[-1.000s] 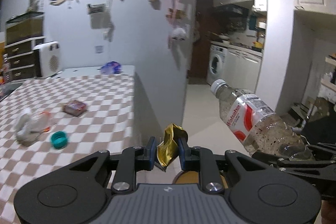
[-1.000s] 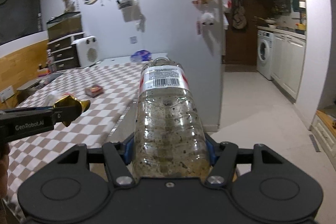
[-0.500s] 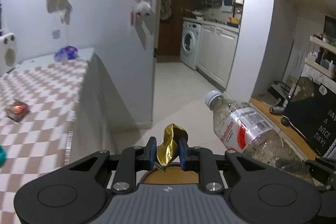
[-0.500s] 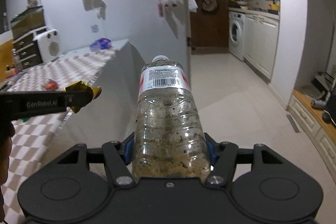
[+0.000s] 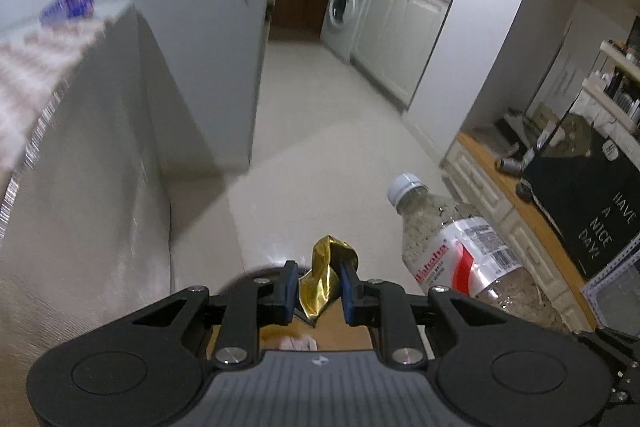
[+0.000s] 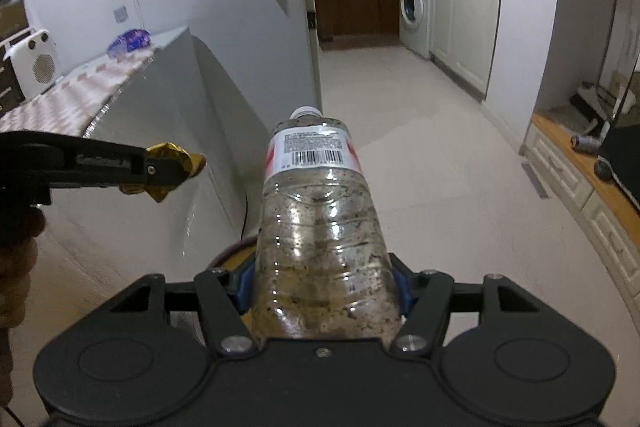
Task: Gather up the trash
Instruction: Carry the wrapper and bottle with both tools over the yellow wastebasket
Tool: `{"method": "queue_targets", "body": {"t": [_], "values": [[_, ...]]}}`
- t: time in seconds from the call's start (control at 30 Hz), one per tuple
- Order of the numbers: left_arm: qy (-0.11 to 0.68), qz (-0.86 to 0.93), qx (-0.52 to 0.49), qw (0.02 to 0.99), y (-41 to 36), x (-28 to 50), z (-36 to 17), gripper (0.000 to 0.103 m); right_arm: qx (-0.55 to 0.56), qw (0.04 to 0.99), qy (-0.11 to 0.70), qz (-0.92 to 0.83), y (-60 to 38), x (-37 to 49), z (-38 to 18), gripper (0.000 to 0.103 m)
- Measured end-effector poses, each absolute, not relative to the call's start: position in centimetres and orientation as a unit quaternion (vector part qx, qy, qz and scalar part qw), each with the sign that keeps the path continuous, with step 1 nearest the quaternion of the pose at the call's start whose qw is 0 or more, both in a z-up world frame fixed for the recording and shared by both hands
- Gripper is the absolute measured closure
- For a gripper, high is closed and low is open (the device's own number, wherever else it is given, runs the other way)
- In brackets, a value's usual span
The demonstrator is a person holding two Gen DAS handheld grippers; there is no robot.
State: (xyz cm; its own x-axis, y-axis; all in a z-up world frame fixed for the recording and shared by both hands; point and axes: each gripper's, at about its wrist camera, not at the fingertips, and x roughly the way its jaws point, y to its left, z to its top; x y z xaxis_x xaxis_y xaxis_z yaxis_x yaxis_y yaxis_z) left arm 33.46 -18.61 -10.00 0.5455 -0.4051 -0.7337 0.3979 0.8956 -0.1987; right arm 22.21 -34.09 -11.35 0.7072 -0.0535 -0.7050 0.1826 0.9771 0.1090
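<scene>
My left gripper is shut on a crumpled gold foil wrapper, which sticks up between its blue pads. From the right wrist view that gripper reaches in from the left with the gold wrapper at its tip. My right gripper is shut on a clear plastic bottle with a white cap and red and white label. The bottle lies to the right of the wrapper in the left wrist view. Below the left fingers shows the round rim of a bin with something pale inside.
A table with a checkered cloth and a hanging grey cover stands on the left, a blue wrapper on its far end. Pale tiled floor runs ahead to a washing machine. A low wooden shelf with clutter lines the right.
Both grippers have swung right, away from the table, and tipped downward toward the floor. Each keeps its grip, on the wrapper and on the bottle. The bin rim has come into view.
</scene>
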Motion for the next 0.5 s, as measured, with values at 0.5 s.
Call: {"method": "queue_targets", "body": {"t": [0.5], "values": [[0.563,-0.203,-0.002,0.801,-17.2,38.9,-19.0,0.080,0.096,0.849,0.520,-0.018,-33.1,30.4,-18.9,0.039]]}}
